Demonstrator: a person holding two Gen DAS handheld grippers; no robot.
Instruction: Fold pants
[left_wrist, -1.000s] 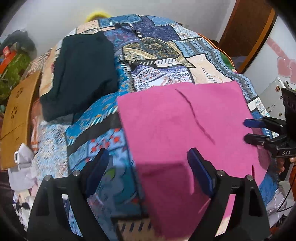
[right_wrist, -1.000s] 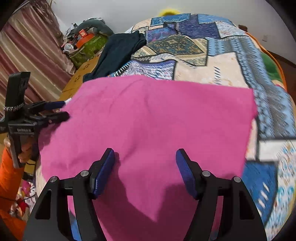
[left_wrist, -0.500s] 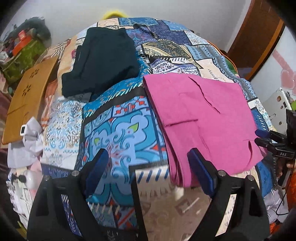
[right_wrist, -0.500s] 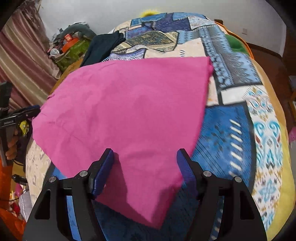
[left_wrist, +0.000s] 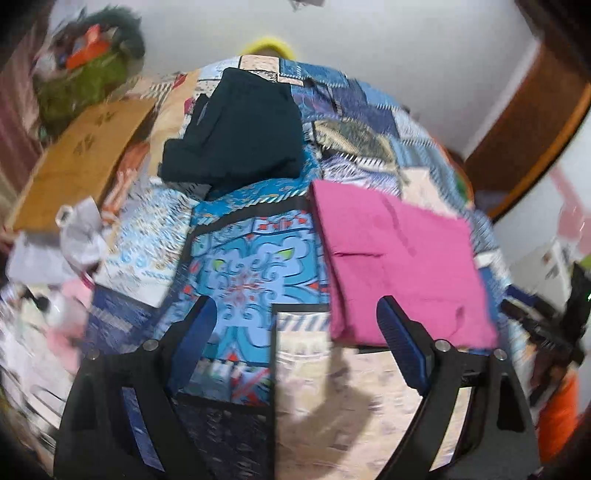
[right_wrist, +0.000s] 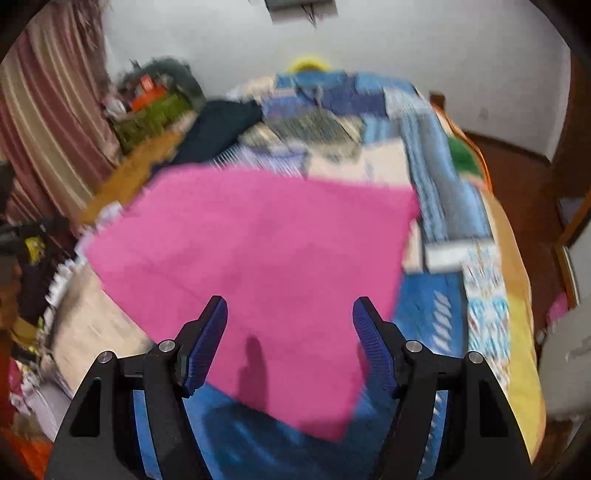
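Change: both tongs have pulled up and back from the pants (left_wrist: 402, 266); a second ago they hung low over the cloth.
Meaning: probably folded, released.
Pants: pink, flat on the bed (left_wrist: 251, 273), near a dark garment (left_wrist: 236, 133).
Left tongs (left_wrist: 295, 343): wide, empty.
Right tongs (right_wrist: 290, 343): wide, empty.
Writing: none readable.

Left gripper (left_wrist: 295, 325): black angular frame, two blue ribbed pads (left_wrist: 400, 345), silver screws (left_wrist: 440, 345) at each finger joint. Right gripper (right_wrist: 290, 326): same build, black frame, blue textured pads (right_wrist: 207, 345), round silver screws (right_wrist: 413, 345). Orange sleeve (left_wrist: 557, 417) at the frame edge.
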